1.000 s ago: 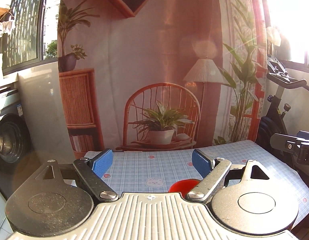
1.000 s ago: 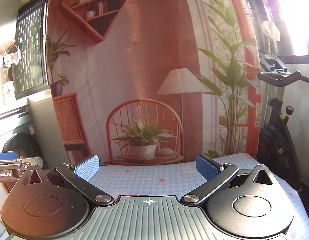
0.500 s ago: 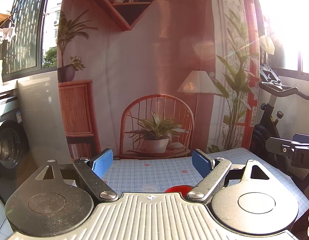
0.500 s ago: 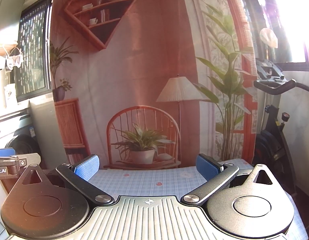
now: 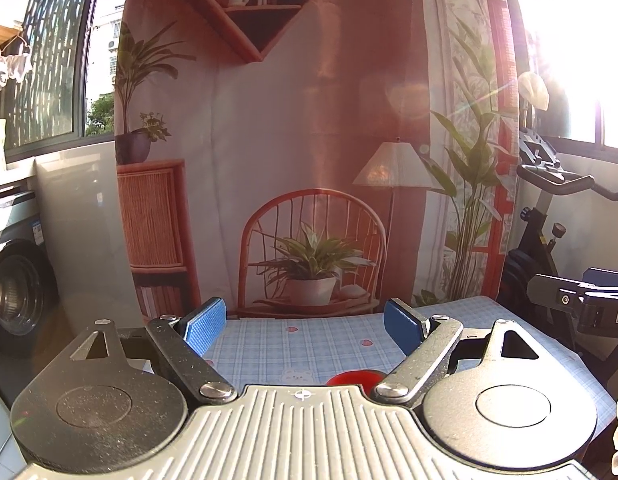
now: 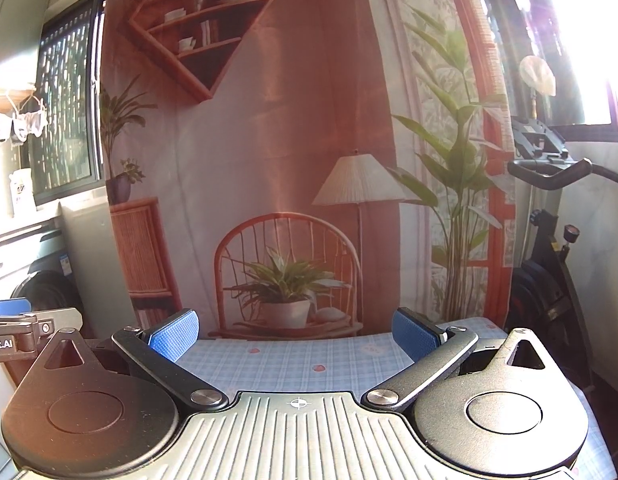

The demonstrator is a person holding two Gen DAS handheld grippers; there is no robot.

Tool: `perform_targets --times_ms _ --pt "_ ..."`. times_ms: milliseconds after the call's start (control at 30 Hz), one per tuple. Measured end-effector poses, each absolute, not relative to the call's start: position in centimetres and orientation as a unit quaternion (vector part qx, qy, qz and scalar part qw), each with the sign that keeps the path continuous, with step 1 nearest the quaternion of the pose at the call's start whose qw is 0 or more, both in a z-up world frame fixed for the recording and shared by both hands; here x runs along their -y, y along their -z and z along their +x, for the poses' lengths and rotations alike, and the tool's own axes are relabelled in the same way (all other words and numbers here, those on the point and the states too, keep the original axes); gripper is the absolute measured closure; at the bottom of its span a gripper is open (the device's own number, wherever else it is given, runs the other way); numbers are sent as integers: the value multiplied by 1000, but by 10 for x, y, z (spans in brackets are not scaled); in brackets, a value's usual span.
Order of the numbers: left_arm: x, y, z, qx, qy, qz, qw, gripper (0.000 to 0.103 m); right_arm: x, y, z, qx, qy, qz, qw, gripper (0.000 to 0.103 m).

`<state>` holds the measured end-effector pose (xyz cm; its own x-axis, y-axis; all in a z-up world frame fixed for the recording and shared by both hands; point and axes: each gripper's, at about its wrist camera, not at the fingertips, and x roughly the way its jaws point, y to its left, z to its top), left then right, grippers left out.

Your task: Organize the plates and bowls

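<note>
I see my left gripper point(image 5: 304, 326) spread wide, gripping nothing | my right gripper point(image 6: 297, 336) likewise wide and empty | red dish point(image 5: 354, 378), only its rim visible, on the checked tablecloth point(image 5: 309, 344) just under the left gripper's body | printed backdrop point(image 5: 293, 120) beyond the table.

A home balcony: washing machine point(image 5: 17, 292), exercise bike point(image 5: 549, 216), hanging laundry point(image 5: 9, 70).
</note>
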<state>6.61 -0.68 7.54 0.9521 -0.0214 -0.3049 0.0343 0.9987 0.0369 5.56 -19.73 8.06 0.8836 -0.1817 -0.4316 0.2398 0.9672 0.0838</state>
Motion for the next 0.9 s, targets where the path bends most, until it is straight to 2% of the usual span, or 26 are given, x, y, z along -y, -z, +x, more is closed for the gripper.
perform_targets --times_ms 900 --pt "6 -75 65 -161 1 9 987 15 196 -80 56 -219 109 68 967 0"
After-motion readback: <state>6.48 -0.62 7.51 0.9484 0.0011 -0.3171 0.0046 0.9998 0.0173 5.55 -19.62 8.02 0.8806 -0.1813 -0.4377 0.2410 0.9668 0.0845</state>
